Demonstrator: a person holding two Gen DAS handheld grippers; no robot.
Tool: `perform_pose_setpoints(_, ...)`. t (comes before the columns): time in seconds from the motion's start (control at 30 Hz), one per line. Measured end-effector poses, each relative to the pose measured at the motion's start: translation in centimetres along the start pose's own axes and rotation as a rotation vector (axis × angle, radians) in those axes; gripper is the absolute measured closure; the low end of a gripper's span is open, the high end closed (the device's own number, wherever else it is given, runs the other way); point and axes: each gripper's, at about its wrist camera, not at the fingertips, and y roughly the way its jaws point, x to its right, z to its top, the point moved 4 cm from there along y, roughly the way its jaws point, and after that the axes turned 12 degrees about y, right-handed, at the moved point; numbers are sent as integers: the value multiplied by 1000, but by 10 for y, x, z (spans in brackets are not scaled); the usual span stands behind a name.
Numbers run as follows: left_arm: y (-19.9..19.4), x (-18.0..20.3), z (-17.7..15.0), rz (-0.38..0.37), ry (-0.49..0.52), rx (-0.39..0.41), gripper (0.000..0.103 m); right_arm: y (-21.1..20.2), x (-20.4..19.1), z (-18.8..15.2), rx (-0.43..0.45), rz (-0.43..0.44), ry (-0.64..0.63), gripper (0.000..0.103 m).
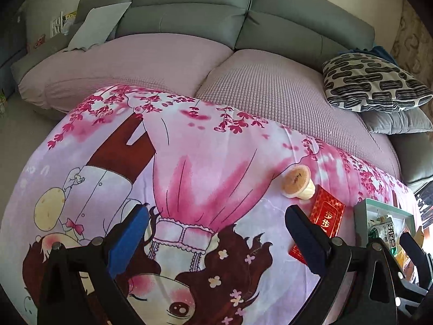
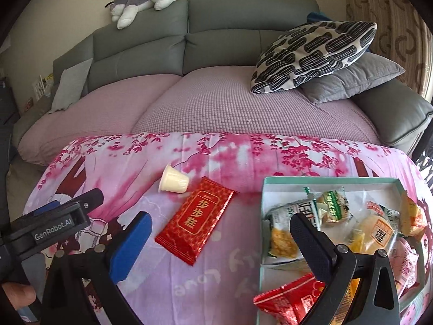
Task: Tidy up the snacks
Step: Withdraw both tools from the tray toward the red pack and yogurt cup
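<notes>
both grippers' fingers spread wide, empty — red packet flat beside box, long axis slanting toward it

Bare cloth lies open between red packet and box.

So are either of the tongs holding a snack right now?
No. The left tongs and right tongs are both open, nothing between their fingers.

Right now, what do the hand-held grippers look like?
Both match: black angular frames with round silver pivot bolts. Each has one blue-padded finger and one dark textured finger. The left hand-held gripper carries white "GenRobot.AI" lettering on its side.
</notes>
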Motion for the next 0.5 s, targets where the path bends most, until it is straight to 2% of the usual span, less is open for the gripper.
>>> perform_pose_setpoints(0.23, 18, -3, 17, -36, 36, -10, 2, 32, -19, 2, -37, -15, 12, 0)
perform_pose_setpoints(0.37, 30, -4, 26, -26, 55, -19, 2, 51, -23, 3, -54, -39, 17, 0)
perform_pose_setpoints(0.5, 46, 4, 30, -32, 84, -31, 2, 67, -24, 2, -65, -52, 25, 4)
